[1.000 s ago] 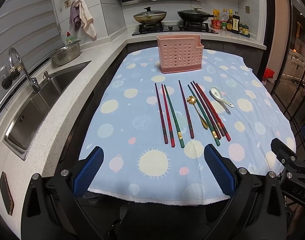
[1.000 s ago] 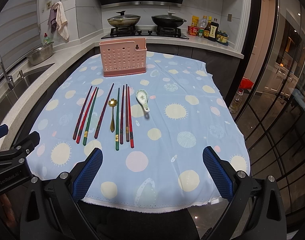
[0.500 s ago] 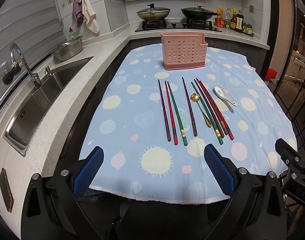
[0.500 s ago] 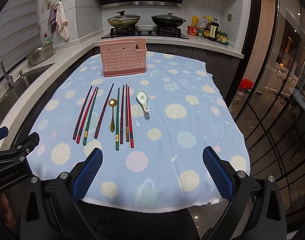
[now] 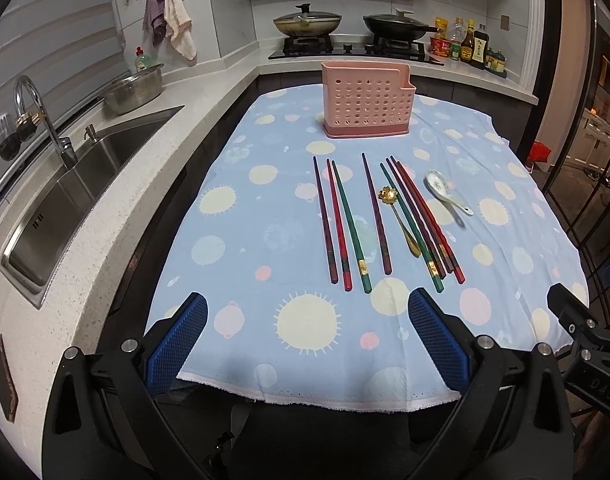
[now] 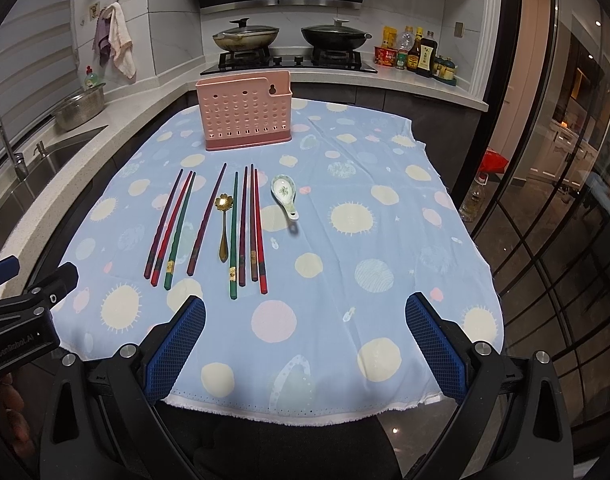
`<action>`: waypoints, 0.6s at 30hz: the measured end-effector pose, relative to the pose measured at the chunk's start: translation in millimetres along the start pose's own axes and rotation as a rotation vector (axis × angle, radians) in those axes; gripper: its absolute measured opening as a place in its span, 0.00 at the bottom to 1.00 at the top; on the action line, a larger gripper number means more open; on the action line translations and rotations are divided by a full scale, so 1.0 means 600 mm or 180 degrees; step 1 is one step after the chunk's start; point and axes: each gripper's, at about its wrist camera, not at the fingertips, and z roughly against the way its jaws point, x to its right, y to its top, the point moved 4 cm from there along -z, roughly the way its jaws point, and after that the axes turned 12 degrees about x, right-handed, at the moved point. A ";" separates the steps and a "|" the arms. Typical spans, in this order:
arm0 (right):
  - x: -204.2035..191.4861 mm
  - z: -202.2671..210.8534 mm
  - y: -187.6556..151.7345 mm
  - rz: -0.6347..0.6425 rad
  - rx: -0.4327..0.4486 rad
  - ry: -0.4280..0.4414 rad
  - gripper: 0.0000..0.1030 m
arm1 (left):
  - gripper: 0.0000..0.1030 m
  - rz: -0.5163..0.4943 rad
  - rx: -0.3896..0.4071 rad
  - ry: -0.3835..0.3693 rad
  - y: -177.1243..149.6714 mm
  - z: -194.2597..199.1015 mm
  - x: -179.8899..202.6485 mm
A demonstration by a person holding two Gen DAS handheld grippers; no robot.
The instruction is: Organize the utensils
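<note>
A pink perforated utensil holder point(image 5: 365, 98) point(image 6: 246, 115) stands upright at the far end of the table. In front of it lie several red, green and dark purple chopsticks point(image 5: 349, 224) point(image 6: 241, 224), a gold flower-headed spoon point(image 5: 399, 216) point(image 6: 224, 220) and a white ceramic spoon point(image 5: 445, 190) point(image 6: 286, 196), all flat on the blue spotted cloth. My left gripper point(image 5: 307, 340) and right gripper point(image 6: 305, 340) are both open and empty, held above the near table edge, apart from the utensils.
A sink point(image 5: 65, 200) with tap and a steel bowl point(image 5: 135, 88) are on the counter at the left. A stove with two lidded pans point(image 6: 289, 38) and sauce bottles point(image 6: 415, 54) stand behind. The table's right edge drops to the floor by glass doors.
The left gripper has risen and tilted slightly, so the table sits lower in its view. The right gripper has barely moved. Nothing on the table moved.
</note>
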 end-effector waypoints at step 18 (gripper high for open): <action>-0.002 -0.101 0.029 -0.0036 -0.0180 0.0006 0.93 | 0.93 0.0001 -0.0261 0.0116 0.022 -0.099 -0.013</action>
